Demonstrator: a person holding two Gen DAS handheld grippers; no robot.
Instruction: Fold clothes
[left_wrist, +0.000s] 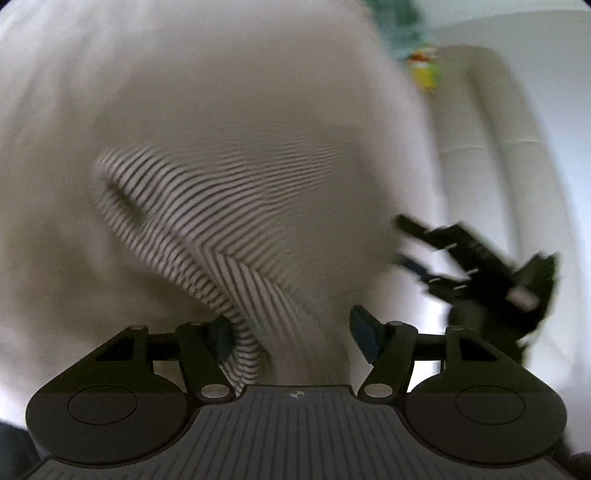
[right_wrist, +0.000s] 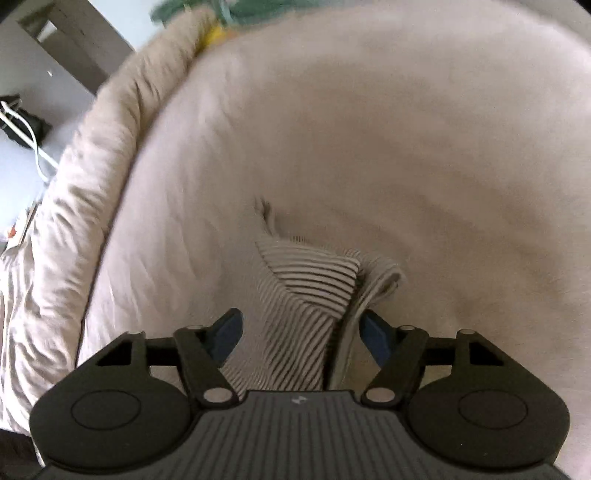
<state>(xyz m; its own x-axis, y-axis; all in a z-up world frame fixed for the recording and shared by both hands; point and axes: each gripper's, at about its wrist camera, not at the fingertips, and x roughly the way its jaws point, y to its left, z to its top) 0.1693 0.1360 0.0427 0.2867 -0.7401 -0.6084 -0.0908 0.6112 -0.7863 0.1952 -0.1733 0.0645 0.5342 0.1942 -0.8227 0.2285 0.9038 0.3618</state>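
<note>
Striped garment (left_wrist: 207, 206) lies between both downward-tilted claws, left claw (left_wrist: 295, 336) and right claw (right_wrist: 301, 334) apart.

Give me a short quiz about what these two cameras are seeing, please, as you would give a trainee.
1. True or false: the garment is plain red.
2. What does the garment lie on? A. a wooden table; B. a pale sheet; C. a tiled floor.
3. In the left wrist view, what dark, blurred tool shows at the right edge of the garment?

Key:
1. False: it has thin dark and light stripes.
2. B.
3. The right gripper.
</note>
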